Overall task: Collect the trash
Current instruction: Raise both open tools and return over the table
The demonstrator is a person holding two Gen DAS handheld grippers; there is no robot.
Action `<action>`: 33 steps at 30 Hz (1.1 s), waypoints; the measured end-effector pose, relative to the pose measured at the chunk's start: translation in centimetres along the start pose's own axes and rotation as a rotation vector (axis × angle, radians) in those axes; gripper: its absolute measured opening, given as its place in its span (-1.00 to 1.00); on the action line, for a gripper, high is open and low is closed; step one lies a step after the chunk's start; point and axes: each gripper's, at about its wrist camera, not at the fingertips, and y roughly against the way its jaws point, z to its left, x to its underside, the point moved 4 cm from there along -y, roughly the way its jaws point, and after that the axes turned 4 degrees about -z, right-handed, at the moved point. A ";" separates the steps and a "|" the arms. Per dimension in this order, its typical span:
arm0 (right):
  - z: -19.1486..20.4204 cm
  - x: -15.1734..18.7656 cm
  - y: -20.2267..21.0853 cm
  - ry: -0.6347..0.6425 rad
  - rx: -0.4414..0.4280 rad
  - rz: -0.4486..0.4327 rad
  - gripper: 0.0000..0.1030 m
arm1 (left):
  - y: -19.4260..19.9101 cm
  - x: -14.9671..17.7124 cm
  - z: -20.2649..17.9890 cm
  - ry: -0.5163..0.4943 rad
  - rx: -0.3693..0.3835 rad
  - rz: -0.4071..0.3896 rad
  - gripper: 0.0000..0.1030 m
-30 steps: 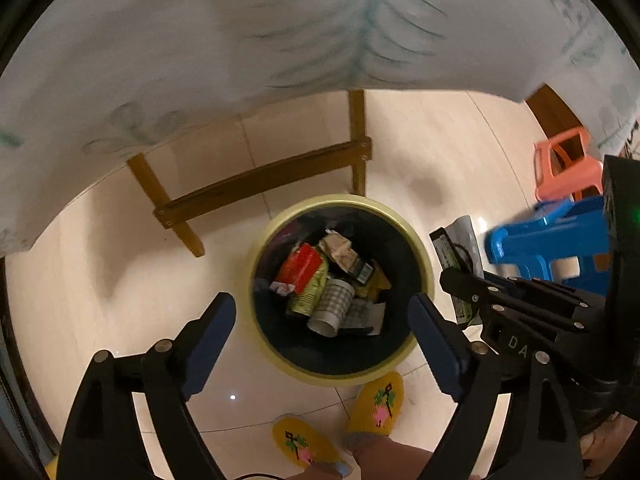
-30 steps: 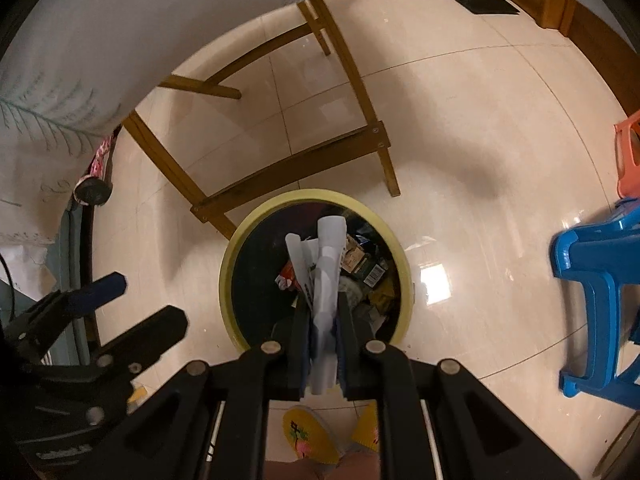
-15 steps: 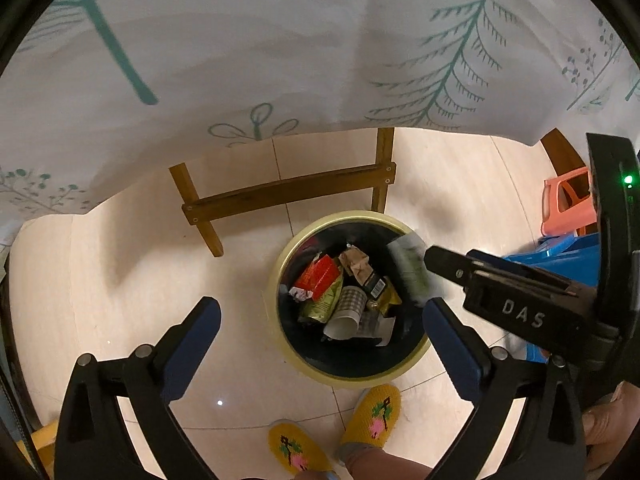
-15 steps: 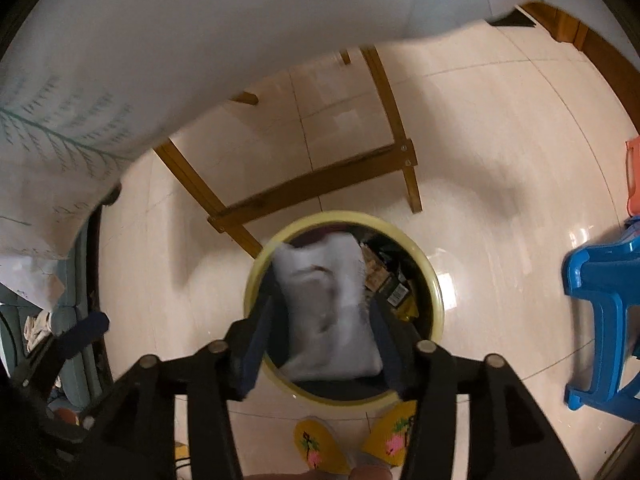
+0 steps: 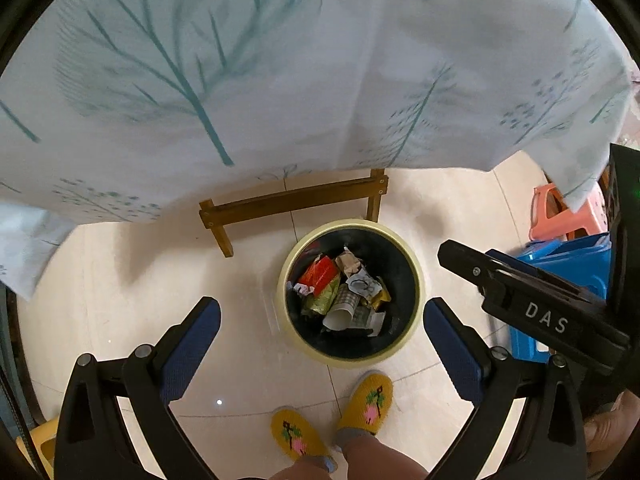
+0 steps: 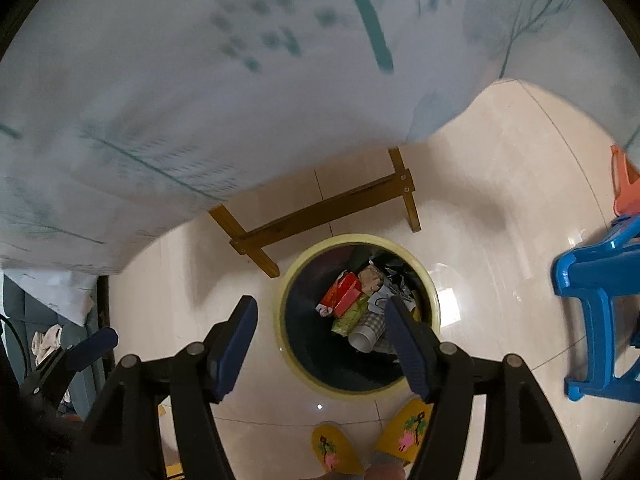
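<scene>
**Both grippers empty above the bin**

The trash bin [image 5: 412, 280], yellow-rimmed and dark inside, stood on the pale tiled floor [image 5: 120, 300], and it was the landmark for everything else. Inside it lay the collected trash [image 5: 340, 296]: a red wrapper, a greenish-gold packet, a rolled checked paper and crumpled white scraps, all heaped against the far side of the bin.

The left gripper [image 5: 320, 324] hung directly above the bin, its blue pads spread as wide as they went, one on each side of the rim, nothing between them. The right gripper [image 6: 320, 328] hovered over the bin's near-left edge, its jaws opening, and nothing was between them either; in the left view it reached in from the bin's right.

Just beyond the bin stood a wooden table frame [image 5: 292, 200], with a leaf-printed tablecloth [image 5: 240, 80] draped above it. To the bin's right sat a blue plastic stool [image 6: 600, 292], an orange one behind it. Just on the near side of the bin were the person's yellow embroidered slippers [image 5: 368, 404].
</scene>
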 end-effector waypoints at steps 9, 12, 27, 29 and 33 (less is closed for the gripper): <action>3.3 -0.3 9.3 -0.001 0.011 -0.006 0.29 | 9.6 -2.3 -0.4 -0.022 0.024 -0.033 0.95; 4.8 -0.5 12.5 0.017 0.012 -0.015 0.29 | 13.5 -3.5 -0.6 -0.043 0.039 -0.068 0.95; 12.1 -2.6 25.5 0.076 0.006 -0.170 0.29 | 26.8 -8.1 1.3 -0.081 0.105 -0.250 0.95; 12.9 -3.0 26.4 0.090 0.012 -0.189 0.29 | 28.1 -8.9 1.7 -0.078 0.115 -0.277 0.95; 14.1 -3.9 27.9 0.107 0.027 -0.225 0.29 | 29.5 -10.2 1.9 -0.080 0.129 -0.308 0.95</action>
